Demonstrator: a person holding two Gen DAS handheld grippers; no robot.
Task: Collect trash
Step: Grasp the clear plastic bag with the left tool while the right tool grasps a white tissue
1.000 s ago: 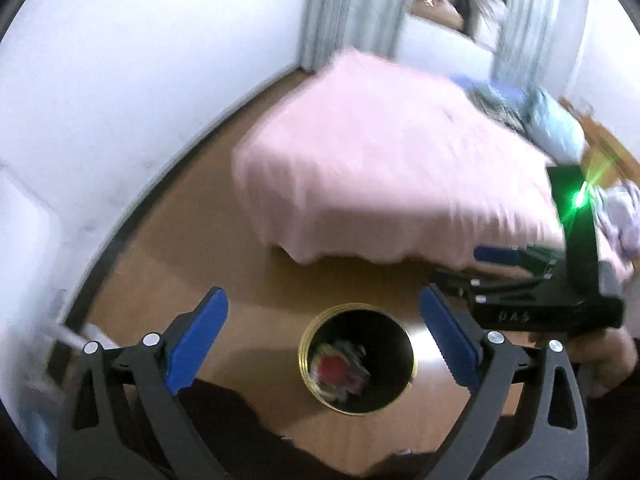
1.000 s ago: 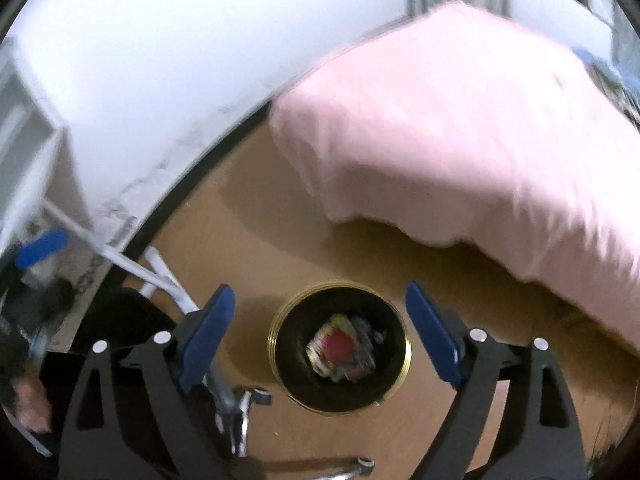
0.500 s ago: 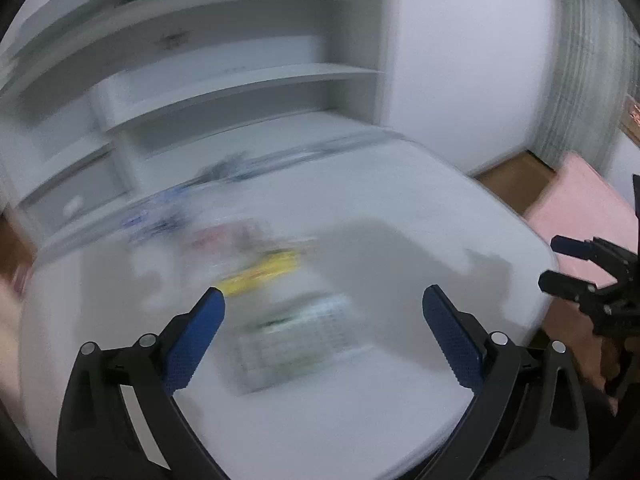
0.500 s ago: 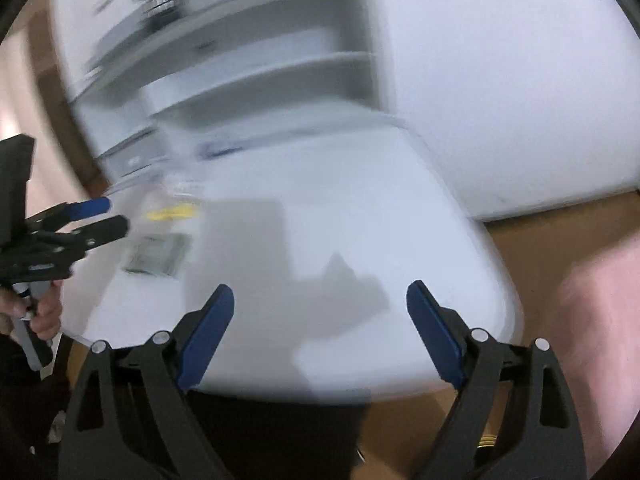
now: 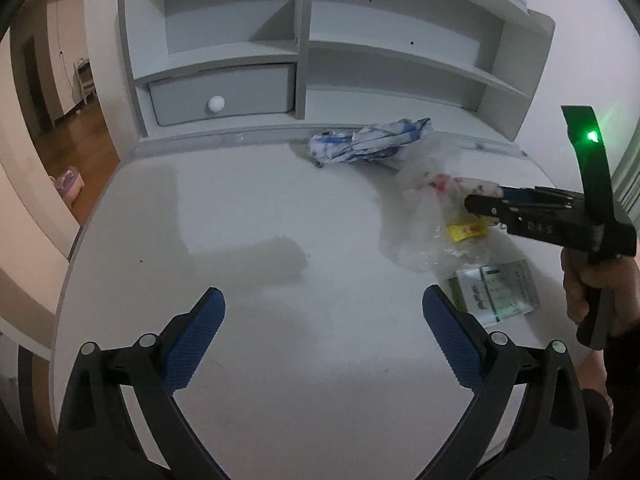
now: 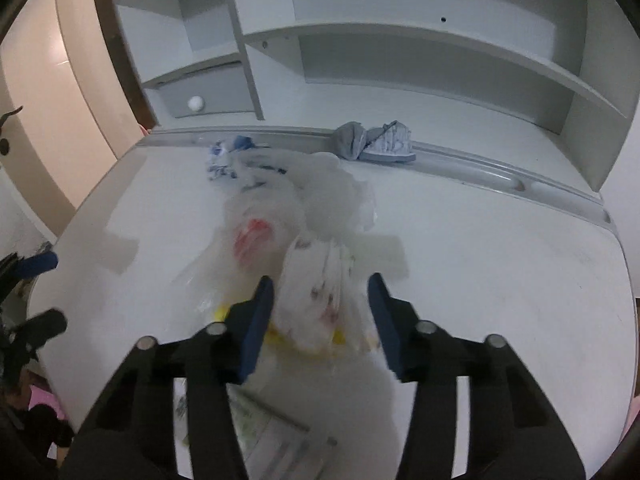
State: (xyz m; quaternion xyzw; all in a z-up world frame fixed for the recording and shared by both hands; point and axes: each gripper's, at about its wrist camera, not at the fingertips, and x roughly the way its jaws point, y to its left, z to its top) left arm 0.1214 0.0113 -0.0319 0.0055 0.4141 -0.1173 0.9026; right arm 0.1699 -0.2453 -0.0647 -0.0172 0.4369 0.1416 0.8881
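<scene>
- Right gripper point(image 6: 321, 312): jaws partway open, straddling a crumpled white wrapper point(image 6: 320, 304); pad contact unclear due to blur.
- Left gripper point(image 5: 323, 336): jaws wide open, nothing between them, over bare white desk point(image 5: 248, 216).
- Around the wrapper: clear plastic bag point(image 5: 424, 216) with red bits, yellow scrap point(image 5: 464, 232) underneath.
- Flat green-printed packet point(image 5: 494, 290) lies just nearer the desk edge.
- Blue-white crumpled wrapper point(image 5: 368, 140) sits at the desk back, by the shelf unit point(image 5: 304, 52).

Beyond the claw — a white bench point(image 5: 248, 216), grey shelves point(image 5: 400, 52), a drawer point(image 5: 220, 94) with round knob point(image 5: 216, 103); wooden floor point(image 5: 76, 136) off left.
</scene>
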